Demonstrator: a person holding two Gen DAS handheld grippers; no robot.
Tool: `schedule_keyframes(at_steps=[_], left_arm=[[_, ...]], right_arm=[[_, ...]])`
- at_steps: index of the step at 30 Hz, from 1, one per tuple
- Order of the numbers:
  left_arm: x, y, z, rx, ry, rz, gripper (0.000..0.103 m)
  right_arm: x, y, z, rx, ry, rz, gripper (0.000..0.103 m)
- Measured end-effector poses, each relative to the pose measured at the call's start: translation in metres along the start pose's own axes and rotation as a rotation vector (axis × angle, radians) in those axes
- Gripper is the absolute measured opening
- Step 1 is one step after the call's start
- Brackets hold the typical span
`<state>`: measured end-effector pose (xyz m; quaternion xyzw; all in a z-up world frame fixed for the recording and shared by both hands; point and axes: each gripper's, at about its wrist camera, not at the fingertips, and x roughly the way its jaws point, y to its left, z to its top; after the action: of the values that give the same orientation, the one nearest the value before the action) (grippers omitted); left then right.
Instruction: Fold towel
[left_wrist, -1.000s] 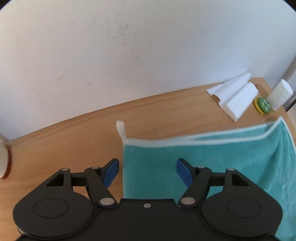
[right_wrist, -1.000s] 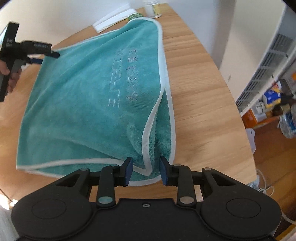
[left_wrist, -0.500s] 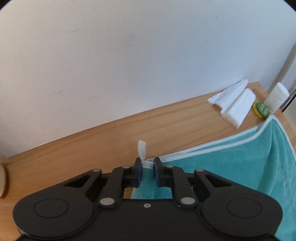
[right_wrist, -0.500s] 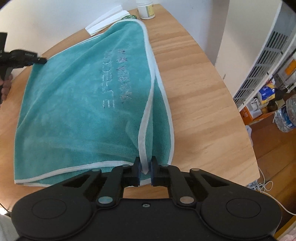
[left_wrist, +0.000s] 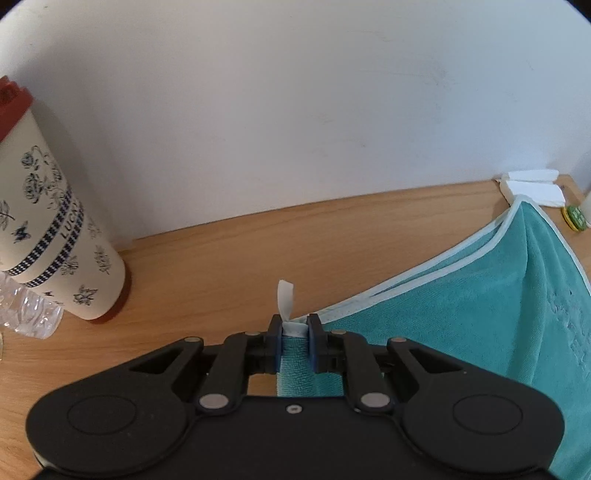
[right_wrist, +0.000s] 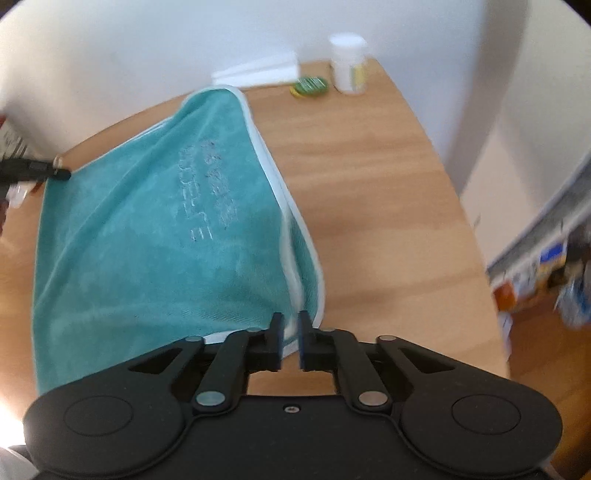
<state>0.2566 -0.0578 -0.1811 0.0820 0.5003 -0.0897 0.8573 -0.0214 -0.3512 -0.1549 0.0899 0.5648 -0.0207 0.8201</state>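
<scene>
A teal towel (right_wrist: 155, 236) with white piping and embossed lettering lies folded double on the wooden table, partly lifted. My left gripper (left_wrist: 294, 326) is shut on one corner of the towel (left_wrist: 461, 314), where a white tag sticks up between the fingers. My right gripper (right_wrist: 290, 325) is shut on the near corner, pinching the white-edged layers. The towel hangs taut between the two grips and rises off the table. In the right wrist view, the left gripper (right_wrist: 61, 172) shows at the far left, holding the other corner.
A cream floral tumbler (left_wrist: 55, 229) with a red lid and a crinkled plastic bottle (left_wrist: 26, 314) stand left of my left gripper. A white box (right_wrist: 258, 70), a green-yellow lid (right_wrist: 309, 85) and a white jar (right_wrist: 347, 62) sit at the table's far end. The table edge (right_wrist: 476, 236) drops off to the right.
Both grippers closed on towel corners, from open a second ago. Since then they have lifted and pulled the towel; the left one has shifted toward the tumbler.
</scene>
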Motion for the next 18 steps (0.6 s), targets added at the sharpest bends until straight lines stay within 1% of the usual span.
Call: schedule_keyframes(at_steps=[1,4,9,10,12,14,17,18], left_arm=[[0.000,-0.002,0.000,-0.001,-0.002,0.009,0.013],[0.002,-0.007,-0.001,-0.029,0.002,0.018,0.013],[0.009,-0.009,-0.002,-0.041,0.008,0.029,0.013],[0.009,-0.008,-0.002,-0.046,0.007,0.030,0.013],[0.008,-0.006,-0.001,-0.058,0.006,0.030,0.013],[0.007,-0.007,0.000,-0.050,0.002,0.036,0.013],[0.008,-0.011,0.004,-0.039,-0.009,0.054,0.013],[0.010,-0.012,0.005,-0.038,-0.013,0.061,0.013]], right_arm=[[-0.001,-0.001,0.002,-0.034,-0.004,-0.002,0.035],[0.003,-0.009,0.004,-0.003,0.015,0.056,0.035],[0.025,-0.015,0.015,-0.023,0.047,0.045,0.034],[0.028,-0.017,0.016,-0.017,0.057,0.048,0.026],[0.025,-0.013,0.012,0.021,0.063,0.088,0.006],[0.025,-0.020,0.012,0.051,0.068,0.115,0.006],[0.019,-0.024,0.008,0.068,0.065,0.127,0.005],[0.017,-0.026,0.006,0.075,0.064,0.133,0.003]])
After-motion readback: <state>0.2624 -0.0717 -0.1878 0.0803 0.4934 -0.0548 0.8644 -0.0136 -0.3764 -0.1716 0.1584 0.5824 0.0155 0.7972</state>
